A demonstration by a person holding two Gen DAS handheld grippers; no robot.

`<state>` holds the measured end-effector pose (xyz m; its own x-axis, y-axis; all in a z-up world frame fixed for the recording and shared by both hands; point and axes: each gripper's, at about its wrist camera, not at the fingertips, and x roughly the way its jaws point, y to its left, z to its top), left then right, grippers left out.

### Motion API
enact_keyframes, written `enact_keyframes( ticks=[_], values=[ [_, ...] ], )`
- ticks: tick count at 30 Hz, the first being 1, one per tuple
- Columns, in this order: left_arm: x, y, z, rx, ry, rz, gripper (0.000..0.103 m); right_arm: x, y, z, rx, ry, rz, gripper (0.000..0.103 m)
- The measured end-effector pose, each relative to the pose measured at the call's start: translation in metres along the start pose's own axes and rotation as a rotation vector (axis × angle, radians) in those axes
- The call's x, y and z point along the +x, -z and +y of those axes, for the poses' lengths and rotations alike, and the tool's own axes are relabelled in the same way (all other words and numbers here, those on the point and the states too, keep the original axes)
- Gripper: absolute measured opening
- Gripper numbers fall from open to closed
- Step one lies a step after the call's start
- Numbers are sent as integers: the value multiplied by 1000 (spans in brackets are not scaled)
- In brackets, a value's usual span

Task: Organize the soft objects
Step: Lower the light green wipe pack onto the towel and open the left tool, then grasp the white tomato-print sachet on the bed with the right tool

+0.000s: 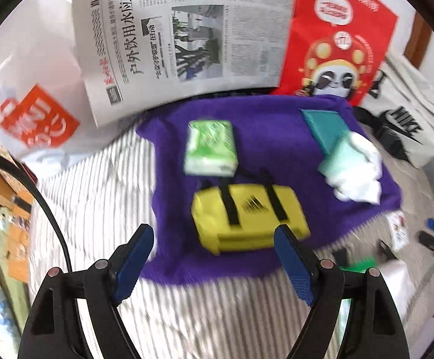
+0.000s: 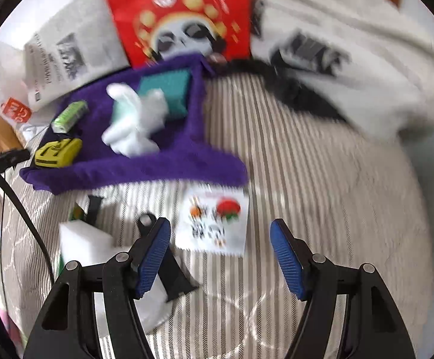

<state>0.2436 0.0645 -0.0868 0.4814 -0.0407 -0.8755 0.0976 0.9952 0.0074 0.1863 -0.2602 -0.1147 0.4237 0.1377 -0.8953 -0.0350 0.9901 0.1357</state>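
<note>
A purple cloth (image 1: 169, 197) lies on the striped bed, also seen in the right wrist view (image 2: 145, 167). On it sit a yellow pouch with black straps (image 1: 246, 218), a green tissue pack (image 1: 211, 146), a teal pad (image 1: 324, 125) and a white crumpled cloth (image 1: 357, 170). My left gripper (image 1: 217, 263) is open and empty just in front of the yellow pouch. My right gripper (image 2: 221, 257) is open and empty above a small printed white packet (image 2: 214, 221) on the bedsheet, right of the purple cloth.
A newspaper (image 1: 181, 36), a red panda bag (image 1: 339, 36) and a white Nike bag (image 1: 402, 125) lie at the back. A white-orange plastic bag (image 1: 34, 119) is at left. A white block (image 2: 82, 239) and black parts (image 2: 175, 281) lie by my right gripper.
</note>
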Motion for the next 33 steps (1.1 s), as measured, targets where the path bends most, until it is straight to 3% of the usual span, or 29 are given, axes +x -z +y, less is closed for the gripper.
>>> enact_keyframes(
  ticks=[5,9,11,14,15,16,19,25,29,33],
  values=[
    [-15,26,0,-22,54,-10,82,30,9,-10,81,-37,40,70],
    [-15,47,-9,-16,70,12,82,35,4,1,62,0,1,74],
    [-15,54,-15,-7,57,20,82,40,3,11,21,35,-21,81],
    [-18,61,-17,-9,60,16,82,46,5,29,-76,140,-52,80],
    [-19,65,-18,-10,70,18,82,46,6,28,-62,127,-53,79],
    [-21,68,-17,-11,74,18,82,45,5,26,-54,114,-57,76],
    [-22,79,-17,-8,74,26,82,38,6,19,-70,101,-69,49],
    [-18,91,-19,-16,93,31,82,32,11,19,-122,80,-57,36],
    [-15,99,-21,-17,108,34,82,33,8,18,-109,69,-55,21],
    [-11,103,-25,-18,138,39,82,31,9,10,-86,37,-61,17]
  ],
)
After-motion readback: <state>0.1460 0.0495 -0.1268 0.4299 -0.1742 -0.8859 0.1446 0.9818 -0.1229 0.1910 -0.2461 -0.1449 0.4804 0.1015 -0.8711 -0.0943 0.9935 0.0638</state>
